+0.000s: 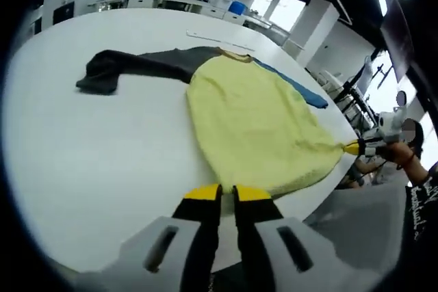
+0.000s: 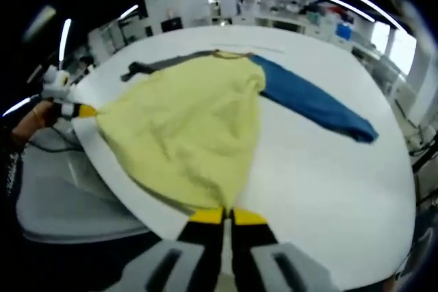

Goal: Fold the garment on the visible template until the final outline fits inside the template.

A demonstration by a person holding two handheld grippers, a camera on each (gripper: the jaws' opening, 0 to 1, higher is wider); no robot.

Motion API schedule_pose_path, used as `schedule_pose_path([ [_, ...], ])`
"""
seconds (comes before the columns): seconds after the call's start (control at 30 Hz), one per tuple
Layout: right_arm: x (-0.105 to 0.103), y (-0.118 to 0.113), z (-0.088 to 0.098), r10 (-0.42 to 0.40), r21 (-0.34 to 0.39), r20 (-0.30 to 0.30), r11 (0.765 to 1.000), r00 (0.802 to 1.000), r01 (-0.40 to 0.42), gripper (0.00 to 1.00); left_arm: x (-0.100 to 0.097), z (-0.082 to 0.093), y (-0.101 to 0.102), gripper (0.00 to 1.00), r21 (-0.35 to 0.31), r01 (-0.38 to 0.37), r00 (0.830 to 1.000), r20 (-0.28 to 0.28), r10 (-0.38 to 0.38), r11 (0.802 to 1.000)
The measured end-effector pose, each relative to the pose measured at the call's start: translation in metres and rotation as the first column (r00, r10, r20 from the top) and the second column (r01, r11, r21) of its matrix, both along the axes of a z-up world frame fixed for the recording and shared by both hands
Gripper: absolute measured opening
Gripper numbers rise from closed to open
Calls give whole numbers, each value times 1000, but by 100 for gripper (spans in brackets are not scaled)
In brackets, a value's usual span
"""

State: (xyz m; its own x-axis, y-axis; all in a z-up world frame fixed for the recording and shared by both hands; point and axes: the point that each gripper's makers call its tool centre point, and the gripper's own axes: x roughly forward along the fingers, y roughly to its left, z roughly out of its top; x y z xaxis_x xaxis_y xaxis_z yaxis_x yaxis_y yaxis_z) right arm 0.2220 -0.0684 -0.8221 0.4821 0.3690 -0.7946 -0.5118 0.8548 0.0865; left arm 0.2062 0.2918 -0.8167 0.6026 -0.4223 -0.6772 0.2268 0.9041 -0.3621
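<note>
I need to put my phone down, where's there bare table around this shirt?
Bare white table lies below the dark grey sleeve, left of the yellow body. More lies past the blue sleeve. The hem edge is crowded: both tongs grip its corners.

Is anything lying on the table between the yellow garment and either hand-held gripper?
Nothing visible does. Both the left hand-held gripper and the right hand-held gripper are already at the hem of the yellow garment, closed on its corners.

Both grippers' fingers (image 2: 205,215) on garment (image 2: 185,128) hem
</note>
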Motion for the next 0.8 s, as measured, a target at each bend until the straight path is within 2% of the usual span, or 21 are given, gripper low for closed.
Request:
schedule_pose_path([
  [0.07, 2, -2, 0, -23, 0, 6, 1000, 1000, 23, 10, -3, 1, -2, 11, 4, 39, 999, 20, -39, 999],
  [0.13, 5, -6, 0, -31, -6, 10, 1000, 999, 31, 17, -8, 2, -5, 15, 16, 116, 993, 33, -116, 993],
  [0.23, 5, -8, 2, -44, -3, 6, 999, 999, 44, 18, -17, -2, -4, 15, 64, 169, 985, 10, -170, 983],
  [0.37, 7, -2, 3, -81, 52, -18, 995, 997, 82, 17, -17, -5, -3, 16, 78, 167, 986, 11, -169, 983],
  [0.47, 12, 0, 3, -89, 62, -24, 994, 996, 91, 17, -11, -3, -9, 19, 39, 170, 984, 37, -172, 985],
  [0.53, 12, 2, 2, -87, 58, -36, 994, 996, 89, 16, -10, -7, -12, 19, 15, 174, 984, 20, -174, 985],
  [0.63, 16, 4, 0, -90, 61, -52, 994, 995, 93, 17, -10, -12, -16, 16, 25, 198, 980, 12, -198, 980],
  [0.7, 13, 6, 2, -92, 68, -68, 993, 993, 97, 17, -12, -17, -15, 14, 18, 206, 979, -16, -205, 978],
  [0.8, 10, 8, 11, -87, 86, -81, 992, 993, 94, 17, -15, -13, -16, 11, 15, 203, 979, -17, -203, 979],
])
